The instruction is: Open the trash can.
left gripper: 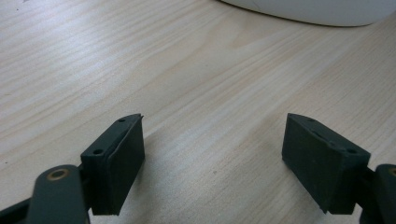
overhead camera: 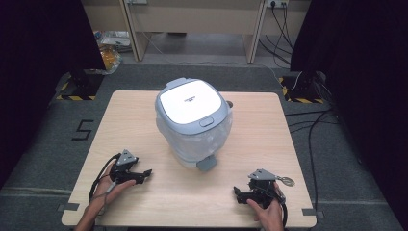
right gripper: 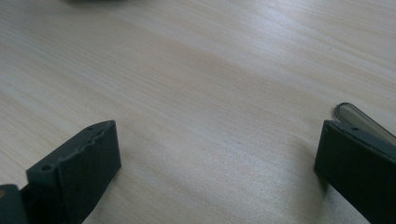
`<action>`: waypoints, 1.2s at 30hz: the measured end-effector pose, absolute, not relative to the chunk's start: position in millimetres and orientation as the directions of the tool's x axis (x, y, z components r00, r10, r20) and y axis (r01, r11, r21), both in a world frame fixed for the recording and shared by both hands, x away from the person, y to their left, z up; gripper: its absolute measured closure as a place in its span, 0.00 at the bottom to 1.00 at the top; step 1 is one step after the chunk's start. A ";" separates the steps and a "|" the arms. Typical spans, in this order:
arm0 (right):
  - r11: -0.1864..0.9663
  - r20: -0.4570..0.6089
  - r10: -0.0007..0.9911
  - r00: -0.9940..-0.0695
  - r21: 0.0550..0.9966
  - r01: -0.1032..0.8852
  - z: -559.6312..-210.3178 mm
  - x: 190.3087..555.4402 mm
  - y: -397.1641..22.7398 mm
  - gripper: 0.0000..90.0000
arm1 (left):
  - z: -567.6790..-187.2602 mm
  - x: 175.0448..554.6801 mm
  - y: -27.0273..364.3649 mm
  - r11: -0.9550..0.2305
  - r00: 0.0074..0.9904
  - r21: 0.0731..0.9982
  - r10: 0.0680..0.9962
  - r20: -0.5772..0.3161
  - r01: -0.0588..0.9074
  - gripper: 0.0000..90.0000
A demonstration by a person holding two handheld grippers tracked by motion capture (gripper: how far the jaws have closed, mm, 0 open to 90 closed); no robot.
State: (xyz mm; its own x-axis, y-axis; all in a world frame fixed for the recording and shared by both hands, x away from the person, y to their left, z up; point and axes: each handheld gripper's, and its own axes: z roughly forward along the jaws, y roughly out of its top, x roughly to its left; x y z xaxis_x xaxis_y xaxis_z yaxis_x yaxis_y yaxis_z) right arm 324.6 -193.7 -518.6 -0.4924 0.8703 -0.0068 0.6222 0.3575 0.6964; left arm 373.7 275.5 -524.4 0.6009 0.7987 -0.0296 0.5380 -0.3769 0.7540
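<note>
High view: a cooker [overhead camera: 193, 122], white lid on a grey-blue body wrapped in clear film, stands near the middle of the table [overhead camera: 144, 197]. The left gripper [overhead camera: 144, 174] rests at the near left and the right gripper [overhead camera: 239, 193] at the near right, each in a hand, both well apart from the cooker. A small metal ring [overhead camera: 287, 181] lies just beside the right gripper

Left gripper view: jaws released, spread wide over bare wood, nothing between them; the cooker's white edge [left gripper: 308, 10] curves along the top

Right gripper view: jaws released, wide apart, nothing between them; a metal strip [right gripper: 362, 119] lies on the wood just behind the jaw at the right of the view
</note>
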 end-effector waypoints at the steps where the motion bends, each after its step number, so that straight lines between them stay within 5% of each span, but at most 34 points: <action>1: 0.355 -0.004 0.871 -0.491 0.696 0.624 -518.7 324.4 -193.5 0.00 | -524.4 373.7 275.5 -0.377 0.601 0.754 0.799 -0.030 0.538 0.22; 36: 0.377 -0.008 0.855 -0.518 0.696 0.611 -518.6 323.5 -193.6 0.01 | -509.7 354.7 255.2 -0.363 0.662 0.785 0.745 -0.079 0.502 0.19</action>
